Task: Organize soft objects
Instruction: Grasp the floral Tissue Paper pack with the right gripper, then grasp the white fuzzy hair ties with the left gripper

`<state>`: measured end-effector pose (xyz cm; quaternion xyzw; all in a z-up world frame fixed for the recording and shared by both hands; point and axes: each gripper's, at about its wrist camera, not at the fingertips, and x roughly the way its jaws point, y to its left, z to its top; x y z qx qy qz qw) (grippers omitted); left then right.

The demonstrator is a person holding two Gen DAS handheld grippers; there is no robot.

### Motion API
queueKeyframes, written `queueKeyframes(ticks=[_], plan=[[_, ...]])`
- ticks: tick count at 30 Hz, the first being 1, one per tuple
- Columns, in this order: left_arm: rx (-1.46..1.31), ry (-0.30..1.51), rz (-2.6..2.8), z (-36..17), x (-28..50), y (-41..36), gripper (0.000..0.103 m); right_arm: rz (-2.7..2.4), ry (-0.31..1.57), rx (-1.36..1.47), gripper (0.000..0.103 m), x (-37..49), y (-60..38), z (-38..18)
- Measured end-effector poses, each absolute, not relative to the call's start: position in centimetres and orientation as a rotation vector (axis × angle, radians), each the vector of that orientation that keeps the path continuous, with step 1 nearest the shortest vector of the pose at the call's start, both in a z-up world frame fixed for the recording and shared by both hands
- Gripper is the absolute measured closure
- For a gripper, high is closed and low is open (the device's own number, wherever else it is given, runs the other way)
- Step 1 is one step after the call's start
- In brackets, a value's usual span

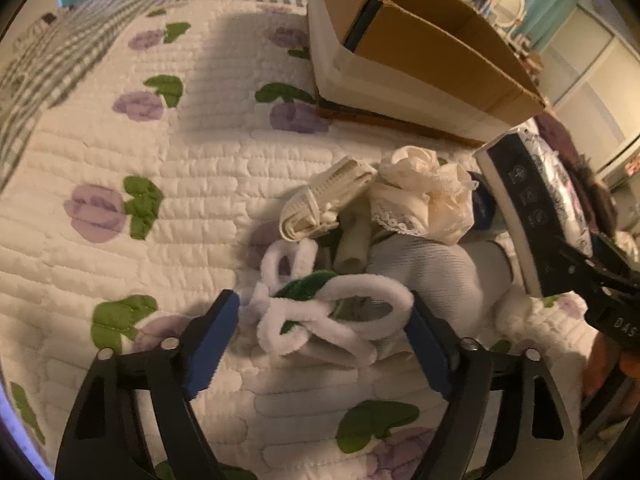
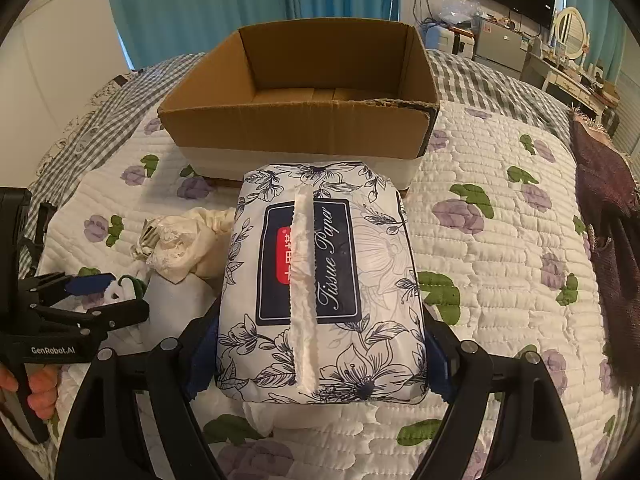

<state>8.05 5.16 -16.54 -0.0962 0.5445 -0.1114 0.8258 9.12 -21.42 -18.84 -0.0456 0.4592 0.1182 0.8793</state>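
My right gripper is clamped on the tissue pack, held above the quilt just in front of the cardboard box. L gripper is spread wide around the white fuzzy loops, w/ cream lace cloth just beyond on the quilt.

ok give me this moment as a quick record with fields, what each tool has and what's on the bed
surface: quilted floral bedspread
left tool: open, its fingers on either side of a white fuzzy loop item lying on the quilt
right tool: shut on a tissue paper pack, held above the quilt
container: open cardboard box beyond the pack, nothing visible inside
pile: cream lace fabric, ribbed cream band, pale grey cloth
pile position: on the left of the tissue pack
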Motion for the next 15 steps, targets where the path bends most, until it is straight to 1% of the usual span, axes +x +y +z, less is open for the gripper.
queueKeyframes(ticks=[1,2,3,5,10,14,15], plan=[[-0.199,1.152,-0.244,-16.4,7.9,5.2,0.03,0.239,0.955,-0.095,0.021,9.1,-21.5,-18.8],[-0.192,1.147,-0.25,-16.3,7.9,5.3,0.032,0.235,0.954,-0.093,0.021,9.2,-21.6,-18.7],[-0.178,1.14,-0.261,-16.0,7.6,5.2,0.039,0.23,0.95,-0.09,0.021,9.1,-21.7,-18.5],[-0.155,1.135,-0.258,-15.6,7.2,5.2,0.041,0.224,0.94,-0.087,0.021,9.0,-21.9,-18.1],[-0.15,1.124,-0.252,-14.5,6.0,5.9,0.054,0.218,0.911,-0.091,0.021,8.3,-21.8,-16.8],[-0.153,1.11,-0.243,-13.9,5.1,6.5,0.057,0.221,0.876,-0.079,0.021,7.4,-21.6,-15.2],[-0.154,1.108,-0.242,-13.7,4.8,6.7,0.06,0.224,0.869,-0.078,0.021,7.2,-21.5,-14.9]])
